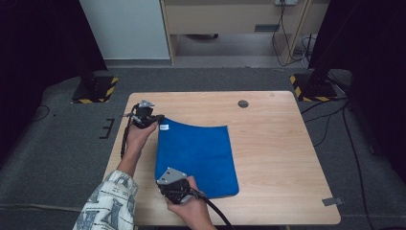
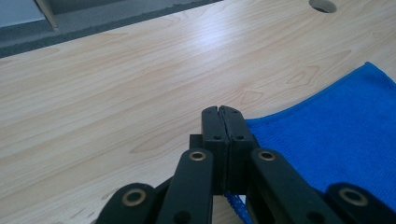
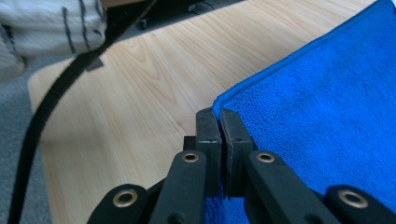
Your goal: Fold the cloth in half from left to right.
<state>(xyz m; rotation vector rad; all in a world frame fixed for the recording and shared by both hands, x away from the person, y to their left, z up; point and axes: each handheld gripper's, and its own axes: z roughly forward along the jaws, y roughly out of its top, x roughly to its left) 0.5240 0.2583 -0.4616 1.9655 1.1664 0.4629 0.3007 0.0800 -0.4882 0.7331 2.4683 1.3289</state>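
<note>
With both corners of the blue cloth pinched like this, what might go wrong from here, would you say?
1. Each hand-held gripper, left and right, pinches only the very edge of the blue cloth, so a corner may slip out when pulled.
2. Uneven pulling could fold the cloth crooked.
3. The right gripper's cable trails near the cloth's near edge and might snag it.

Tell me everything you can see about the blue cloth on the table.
The blue fuzzy microfibre cloth is roughly rectangular with a stitched hem and a small white tag at its far left corner. It lies mostly flat on the light wooden table, left of centre. The left claw is shut on its far left corner, and the right claw is shut on its near left corner.
</note>
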